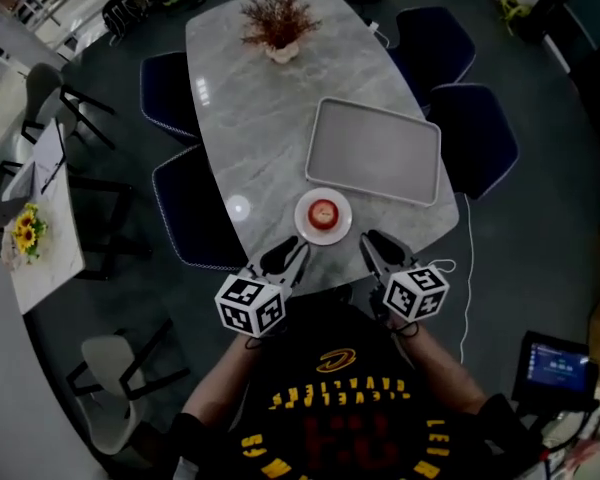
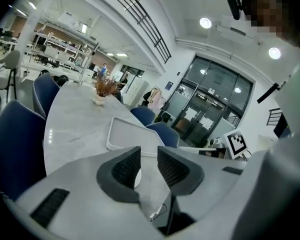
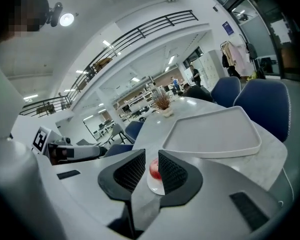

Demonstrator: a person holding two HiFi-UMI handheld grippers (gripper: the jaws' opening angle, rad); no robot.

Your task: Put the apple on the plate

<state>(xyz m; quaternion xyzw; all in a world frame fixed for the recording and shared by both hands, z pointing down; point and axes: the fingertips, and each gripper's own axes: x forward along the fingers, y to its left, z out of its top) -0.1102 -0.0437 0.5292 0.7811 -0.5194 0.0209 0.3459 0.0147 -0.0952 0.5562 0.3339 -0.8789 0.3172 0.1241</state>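
The apple point(image 1: 323, 212) sits red in the middle of a small white plate point(image 1: 305, 224), close to the near edge of the marbled worktop point(image 1: 250, 118). Just beyond the plate lies a pale rectangular tray point(image 1: 373, 151) with nothing on it, and a vase of dried stems point(image 1: 279, 25) stands at the far end. The left hand-held gripper point(image 1: 292, 258) hangs at the worktop's near edge, to the left of the plate and short of it, with its jaws spread and nothing between them (only a sliver of the plate's rim shows through the gap in its own view). The right hand-held gripper point(image 1: 380, 250) hangs to the right of the plate. Its jaws are likewise spread and empty, and the apple shows beyond their gap in the right gripper view, apart from the pads. Dark blue chairs point(image 1: 472, 133) stand along both long sides of the worktop.
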